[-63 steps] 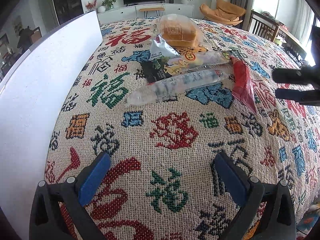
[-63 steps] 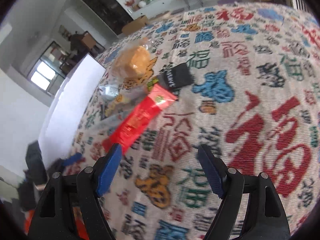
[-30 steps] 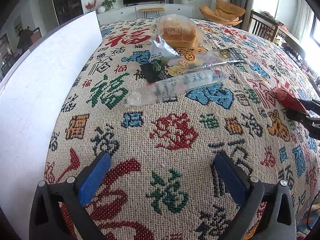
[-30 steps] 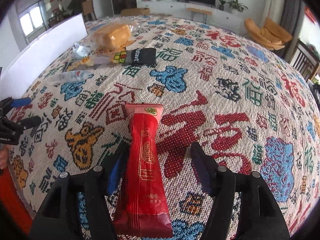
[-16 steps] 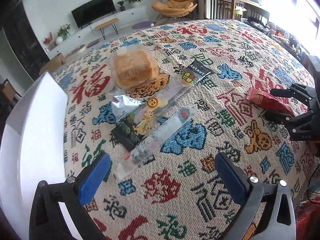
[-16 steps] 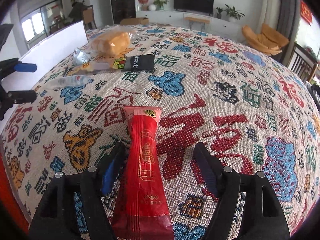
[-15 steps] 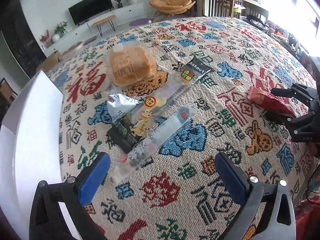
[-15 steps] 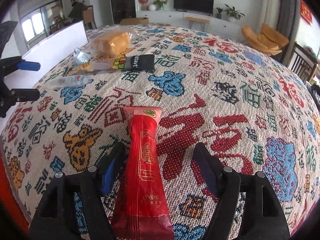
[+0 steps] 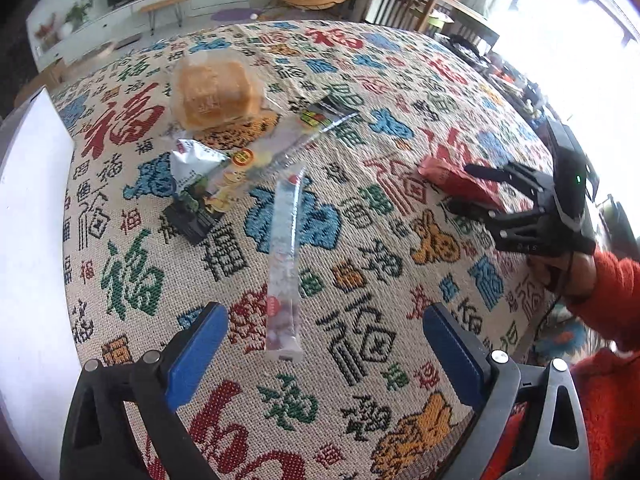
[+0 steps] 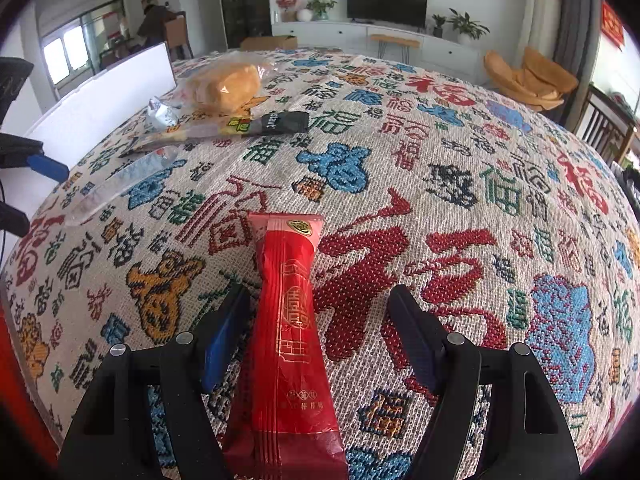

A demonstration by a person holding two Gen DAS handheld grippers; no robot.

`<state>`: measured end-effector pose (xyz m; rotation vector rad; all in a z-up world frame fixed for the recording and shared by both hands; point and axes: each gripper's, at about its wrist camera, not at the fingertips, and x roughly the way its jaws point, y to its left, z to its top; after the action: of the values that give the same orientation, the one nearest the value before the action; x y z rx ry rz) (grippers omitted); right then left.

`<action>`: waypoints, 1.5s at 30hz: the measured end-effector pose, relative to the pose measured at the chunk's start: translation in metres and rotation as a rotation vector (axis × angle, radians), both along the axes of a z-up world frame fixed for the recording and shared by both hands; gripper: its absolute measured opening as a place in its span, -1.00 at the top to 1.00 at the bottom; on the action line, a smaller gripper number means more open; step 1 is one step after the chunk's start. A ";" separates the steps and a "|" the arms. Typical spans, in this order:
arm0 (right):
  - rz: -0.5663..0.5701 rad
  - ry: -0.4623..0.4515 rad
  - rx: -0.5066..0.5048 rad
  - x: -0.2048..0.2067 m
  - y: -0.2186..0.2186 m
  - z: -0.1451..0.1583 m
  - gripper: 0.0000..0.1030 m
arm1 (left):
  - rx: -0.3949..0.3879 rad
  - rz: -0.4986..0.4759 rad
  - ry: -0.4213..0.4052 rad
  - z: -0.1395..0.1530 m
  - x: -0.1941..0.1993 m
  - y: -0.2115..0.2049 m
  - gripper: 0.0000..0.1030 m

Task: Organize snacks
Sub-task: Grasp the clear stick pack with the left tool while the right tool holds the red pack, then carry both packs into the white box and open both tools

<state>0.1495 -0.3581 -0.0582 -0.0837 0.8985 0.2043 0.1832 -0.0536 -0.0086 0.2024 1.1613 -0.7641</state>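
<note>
Now my left claw [image 9: 320,348] has risen and closed a little, wide over the clear stick [image 9: 285,256]. My right claw [image 10: 316,340] sits wide around the red stick [image 10: 288,320], not squeezing. Its near end is cut off.

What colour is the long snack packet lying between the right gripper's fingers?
Red with gold print; the packet shows best in the right wrist view.
</note>
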 end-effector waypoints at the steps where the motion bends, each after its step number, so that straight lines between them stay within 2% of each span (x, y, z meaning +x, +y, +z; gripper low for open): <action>1: 0.000 0.000 -0.001 0.000 0.000 0.000 -0.46 | -0.012 0.026 0.007 -0.001 0.005 -0.004 -0.90; 2: 0.000 0.000 -0.001 -0.001 0.000 0.000 -0.46 | -0.007 0.044 0.002 -0.004 0.010 -0.006 -0.90; 4: 0.000 0.000 0.001 -0.001 0.000 0.000 -0.46 | 0.059 0.078 -0.043 -0.013 0.016 -0.017 -0.83; 6: 0.000 0.000 0.002 -0.001 0.001 0.000 -0.46 | 0.124 0.096 -0.077 -0.024 0.020 -0.025 -0.62; 8: 0.000 0.000 0.004 0.000 0.001 -0.001 -0.46 | 0.165 0.097 -0.095 -0.033 0.019 -0.032 -0.32; 9: 0.000 0.000 0.004 0.000 0.001 -0.001 -0.46 | 0.182 0.097 -0.103 -0.036 0.018 -0.033 -0.26; 10: 0.000 0.000 0.004 0.000 0.001 -0.001 -0.46 | 0.201 0.098 -0.114 -0.039 0.016 -0.035 -0.06; 11: 0.000 0.000 0.004 0.000 0.001 -0.001 -0.46 | 0.213 0.099 -0.119 -0.042 0.014 -0.035 0.22; 12: 0.000 0.000 0.004 0.000 0.001 -0.001 -0.46 | 0.203 0.107 -0.122 -0.042 0.011 -0.034 0.26; 13: 0.000 0.000 0.004 0.000 0.001 -0.001 -0.46 | 0.192 0.126 -0.127 -0.041 0.010 -0.031 0.50; 14: 0.001 0.000 0.004 0.000 0.001 -0.001 -0.46 | 0.181 0.149 -0.123 -0.039 0.009 -0.026 0.62; 18: 0.001 0.000 0.005 0.000 0.001 -0.001 -0.46 | 0.068 0.229 -0.086 -0.034 -0.001 0.002 0.64; 23: 0.020 0.016 0.018 0.002 0.001 0.000 -0.53 | -0.018 0.301 -0.093 -0.021 -0.028 0.033 0.64; 25: 0.046 0.103 0.013 0.012 0.002 0.006 -0.51 | -0.036 0.320 -0.112 -0.013 -0.038 0.043 0.64; 27: 0.052 0.183 0.059 0.022 0.001 0.016 -0.51 | -0.051 0.332 -0.117 -0.007 -0.044 0.050 0.64; 29: 0.067 0.253 0.052 0.030 0.005 0.023 -0.51 | -0.032 0.334 -0.122 -0.008 -0.046 0.052 0.64; 31: 0.103 0.321 -0.014 0.038 0.018 0.023 -0.50 | -0.009 0.315 -0.098 -0.015 -0.046 0.050 0.64; 34: 0.130 0.364 -0.086 0.043 0.029 0.022 -0.50 | 0.055 0.292 -0.088 -0.026 -0.048 0.045 0.60; 37: 0.125 0.390 -0.094 0.048 0.032 0.022 -0.50 | 0.103 0.290 -0.083 -0.034 -0.044 0.040 0.48; 39: 0.118 0.398 -0.093 0.051 0.032 0.024 -0.48 | 0.137 0.280 -0.081 -0.039 -0.041 0.034 0.22; 40: 0.114 0.403 -0.089 0.052 0.032 0.025 -0.46 | 0.155 0.271 -0.090 -0.040 -0.041 0.030 -0.07; 41: 0.110 0.412 -0.082 0.053 0.030 0.026 -0.46 | 0.169 0.264 -0.104 -0.041 -0.042 0.027 -0.25; 43: 0.102 0.426 -0.075 0.056 0.030 0.025 -0.45 | 0.182 0.240 -0.123 -0.043 -0.044 0.020 -0.21; 44: 0.101 0.431 -0.081 0.056 0.030 0.024 -0.44 | 0.184 0.227 -0.117 -0.044 -0.045 0.017 0.07; 45: 0.107 0.436 -0.088 0.055 0.031 0.022 -0.32 | 0.182 0.221 -0.139 -0.043 -0.046 0.016 0.26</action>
<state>0.2049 -0.3268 -0.0364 -0.1735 1.3395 0.2886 0.1372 -0.0380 -0.0516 0.2695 1.0992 -0.4427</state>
